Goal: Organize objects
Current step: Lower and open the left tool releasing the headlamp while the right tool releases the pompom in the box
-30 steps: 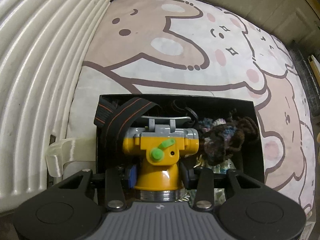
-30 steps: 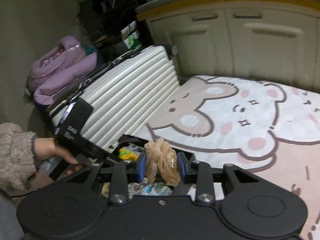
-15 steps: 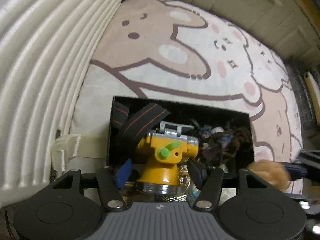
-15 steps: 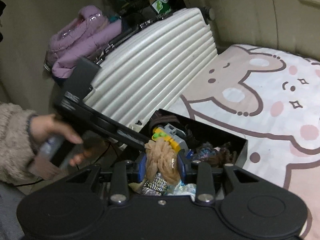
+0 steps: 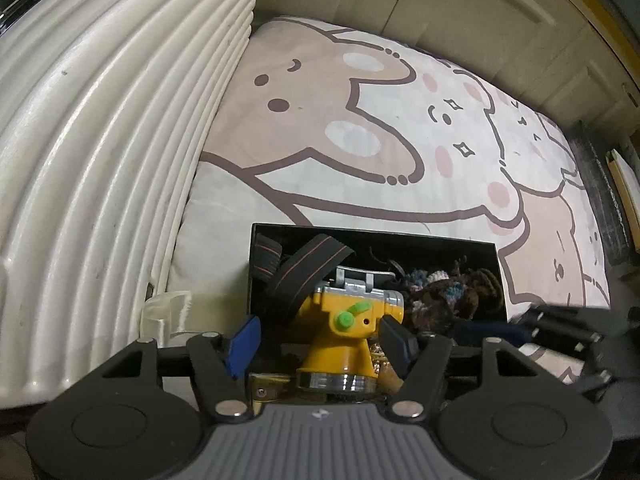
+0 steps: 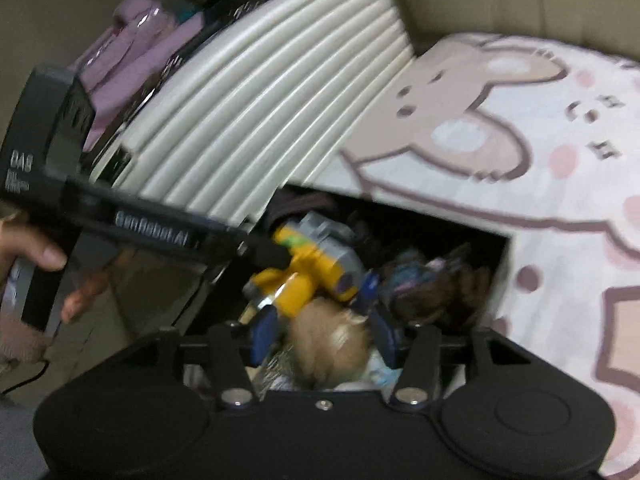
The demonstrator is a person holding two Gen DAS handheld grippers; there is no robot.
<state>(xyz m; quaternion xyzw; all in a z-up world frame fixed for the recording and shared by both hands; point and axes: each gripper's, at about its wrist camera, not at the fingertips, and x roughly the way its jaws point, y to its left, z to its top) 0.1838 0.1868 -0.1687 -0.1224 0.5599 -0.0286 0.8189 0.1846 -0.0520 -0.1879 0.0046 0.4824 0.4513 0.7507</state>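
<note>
Snagging is the risk: the tan scrunchie [image 6: 332, 344] could cling to a pad as the right gripper [image 6: 320, 340] jaws open over the black box [image 6: 496, 276]. It is seen between them, above the near edge. The left gripper [image 5: 320, 340] jaws are opening, clear of the yellow headlamp [image 5: 344, 332] lying inside

- Cartoon-bear rug [image 5: 360, 128] covers the floor.
- Ribbed white suitcase [image 5: 100, 160] lies along the rug's left edge.
- Cream panelled cabinet doors [image 5: 460, 20] behind.
- Purple padded jacket [image 6: 132, 40] beyond the suitcase.
- Dim indoor light.
</note>
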